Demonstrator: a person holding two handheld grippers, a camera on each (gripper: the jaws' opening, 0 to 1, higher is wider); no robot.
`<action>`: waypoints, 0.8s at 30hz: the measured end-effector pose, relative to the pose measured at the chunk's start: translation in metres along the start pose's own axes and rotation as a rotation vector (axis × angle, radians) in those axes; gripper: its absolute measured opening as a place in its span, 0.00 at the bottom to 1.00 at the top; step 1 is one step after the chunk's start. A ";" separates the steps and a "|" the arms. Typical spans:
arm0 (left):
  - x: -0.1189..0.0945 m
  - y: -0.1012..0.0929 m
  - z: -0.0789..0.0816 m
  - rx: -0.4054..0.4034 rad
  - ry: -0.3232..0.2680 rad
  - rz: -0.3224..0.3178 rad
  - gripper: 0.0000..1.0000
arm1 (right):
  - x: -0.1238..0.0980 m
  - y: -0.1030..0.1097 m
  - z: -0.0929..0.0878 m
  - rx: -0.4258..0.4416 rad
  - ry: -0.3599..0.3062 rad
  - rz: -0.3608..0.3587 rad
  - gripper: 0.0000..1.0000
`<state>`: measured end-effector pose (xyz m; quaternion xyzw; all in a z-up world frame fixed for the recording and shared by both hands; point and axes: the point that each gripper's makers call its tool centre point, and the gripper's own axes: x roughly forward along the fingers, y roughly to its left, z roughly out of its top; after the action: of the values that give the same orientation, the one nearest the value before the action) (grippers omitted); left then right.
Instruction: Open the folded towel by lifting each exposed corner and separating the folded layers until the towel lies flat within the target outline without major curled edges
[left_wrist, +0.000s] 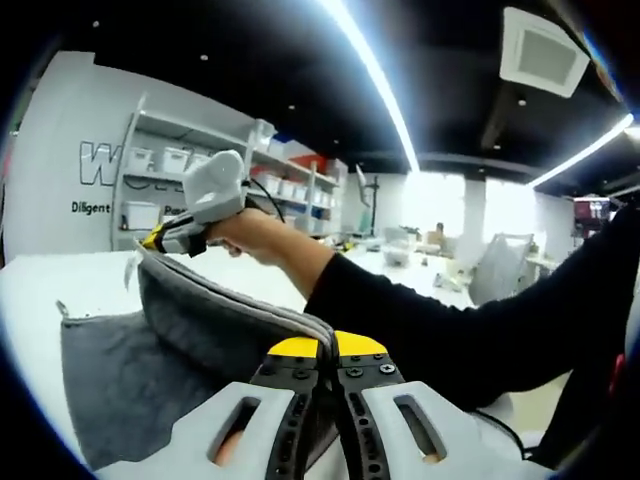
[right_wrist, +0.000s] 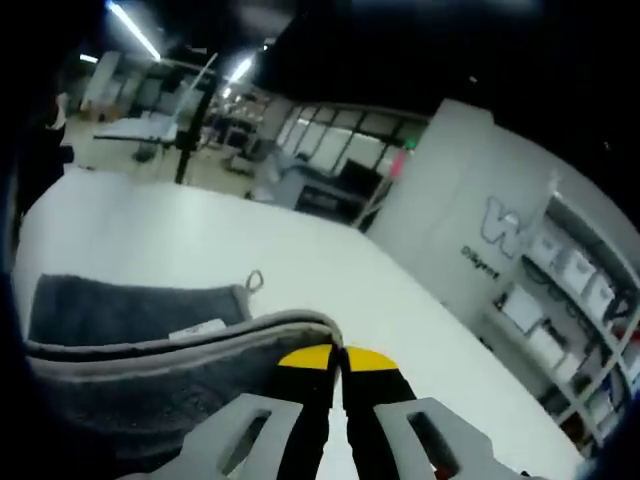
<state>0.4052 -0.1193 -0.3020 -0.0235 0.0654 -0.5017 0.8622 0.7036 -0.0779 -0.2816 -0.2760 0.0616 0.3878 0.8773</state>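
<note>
In the left gripper view the left gripper rises from six o'clock with its yellow-tipped jaws pressed together on the raised edge of the grey towel, pinching the fold where its pale border curves over. From that pinch the lifted edge runs up toward ten o'clock to the right gripper, seen from the side in a person's hand with a black sleeve crossing toward three o'clock; its yellow tip sits against the towel's far end and it looks closed on the cloth. The rest of the towel lies flat on the white table toward eight o'clock, a small hanging loop sticking up at its corner. In the right gripper view the right gripper comes up from six o'clock, jaws closed with the towel's bordered edge caught at the tips; the cloth stretches away toward nine o'clock, a white label on it, and the loop stands near eleven o'clock of the jaws. Shelves with white bins line the wall behind
</note>
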 end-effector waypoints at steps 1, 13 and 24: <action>0.003 -0.001 0.001 0.005 0.005 -0.001 0.01 | -0.001 -0.002 -0.001 -0.001 0.002 -0.004 0.00; 0.025 -0.008 -0.004 0.032 0.053 -0.009 0.01 | -0.014 -0.016 -0.023 -0.011 0.034 -0.018 0.00; 0.037 -0.014 -0.007 0.052 0.079 -0.015 0.01 | -0.030 -0.023 -0.025 -0.006 0.032 -0.032 0.00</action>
<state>0.4108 -0.1582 -0.3105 0.0184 0.0860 -0.5102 0.8555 0.7019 -0.1232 -0.2835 -0.2858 0.0702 0.3696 0.8814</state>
